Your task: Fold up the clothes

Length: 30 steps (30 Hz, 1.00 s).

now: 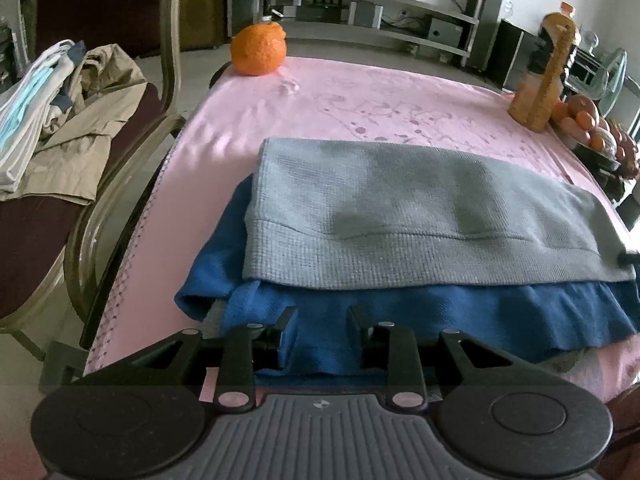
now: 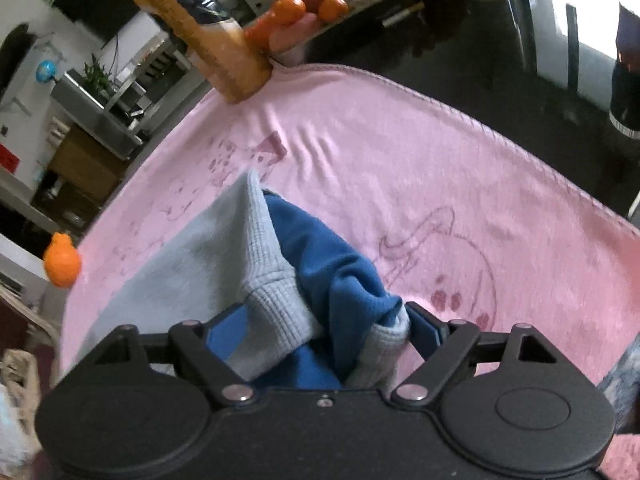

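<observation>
Right wrist view: right tool (image 2: 320, 320) pinches bunched grey-and-blue garment (image 2: 280, 280) (soft, limp; grip hems). Left tool (image 1: 319, 320) gapes over its blue edge, just ahead on the desk (image 1: 240, 120).

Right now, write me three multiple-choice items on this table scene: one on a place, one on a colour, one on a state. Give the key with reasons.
1. Where does the lone orange sit?
A. on the far left corner of the pink cloth
B. on the grey garment
C. on the chair

2. What colour is the garment under the grey garment?
A. red
B. blue
C. green

3. What are the right gripper jaws doing?
A. hanging open and empty
B. closed around bunched grey and blue fabric
C. gripping the bottle

Key: 1 A, the left wrist view shows it on the cloth's far left corner. 2 B, the blue garment sticks out below the grey. 3 B, the right wrist view shows both fabrics gathered between the jaws.
</observation>
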Available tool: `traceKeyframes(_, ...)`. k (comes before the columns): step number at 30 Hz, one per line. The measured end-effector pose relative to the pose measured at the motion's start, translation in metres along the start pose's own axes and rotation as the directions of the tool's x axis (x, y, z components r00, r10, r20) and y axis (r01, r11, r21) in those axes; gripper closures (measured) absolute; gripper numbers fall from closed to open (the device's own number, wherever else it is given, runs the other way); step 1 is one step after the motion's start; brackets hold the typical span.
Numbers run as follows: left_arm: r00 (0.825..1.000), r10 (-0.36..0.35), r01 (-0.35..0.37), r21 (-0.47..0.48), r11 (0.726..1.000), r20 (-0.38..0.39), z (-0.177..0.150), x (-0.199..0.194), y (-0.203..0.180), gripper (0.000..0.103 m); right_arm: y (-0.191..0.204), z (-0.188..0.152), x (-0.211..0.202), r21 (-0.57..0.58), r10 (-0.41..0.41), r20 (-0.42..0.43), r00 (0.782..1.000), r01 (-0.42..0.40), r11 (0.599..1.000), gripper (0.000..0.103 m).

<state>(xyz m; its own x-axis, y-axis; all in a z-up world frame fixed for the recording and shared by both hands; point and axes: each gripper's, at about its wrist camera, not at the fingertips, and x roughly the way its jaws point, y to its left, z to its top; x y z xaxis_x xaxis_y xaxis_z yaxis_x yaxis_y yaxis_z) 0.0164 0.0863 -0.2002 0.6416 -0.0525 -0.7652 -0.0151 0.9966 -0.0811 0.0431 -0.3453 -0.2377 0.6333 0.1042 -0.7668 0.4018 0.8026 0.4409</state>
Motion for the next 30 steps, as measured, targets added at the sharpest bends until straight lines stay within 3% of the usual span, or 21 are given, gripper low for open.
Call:
traceKeyframes(1,1.0,0.001,-0.001,-0.008,1.0,0.004,0.001,0.0,0.002,0.074,0.003,-0.002,0.0,-0.022,-0.022,0.015,1.0,0.023,1.0,0.042)
traceKeyframes(4,0.999,0.013,-0.012,-0.037,0.999,0.031,0.005,0.0,0.007,0.075,0.005,-0.007,-0.005,-0.024,-0.013,0.034,0.999,0.014,1.0,0.061)
traceKeyframes(9,0.997,0.072,-0.072,0.012,0.997,0.011,0.014,0.014,0.003,0.082,0.012,-0.011,-0.019,0.009,0.006,0.107,0.994,-0.007,1.0,0.072)
traceKeyframes(15,0.997,0.062,-0.058,0.067,0.996,-0.051,0.014,0.008,0.003,0.082,0.068,-0.015,-0.053,-0.123,-0.037,0.236,0.971,0.068,0.99,0.079)
traceKeyframes(19,0.994,0.057,-0.047,0.104,0.994,-0.093,0.013,0.004,0.004,0.082,0.126,-0.024,-0.076,-0.257,-0.04,0.299,0.953,0.121,0.959,0.08)
traceKeyframes(25,0.999,-0.034,0.033,0.049,0.998,0.031,0.005,-0.066,0.042,0.073,0.224,-0.066,-0.109,-0.504,0.06,0.378,0.924,0.15,0.851,0.081)
traceKeyframes(27,0.997,-0.02,0.02,0.011,1.0,0.074,0.001,-0.081,0.068,0.073,0.257,-0.092,-0.111,-0.597,0.117,0.387,0.915,0.152,0.788,0.082)
traceKeyframes(30,0.992,0.003,0.009,-0.091,0.996,0.123,-0.006,-0.092,0.107,0.076,0.306,-0.14,-0.1,-0.738,0.195,0.38,0.904,0.17,0.653,0.089)
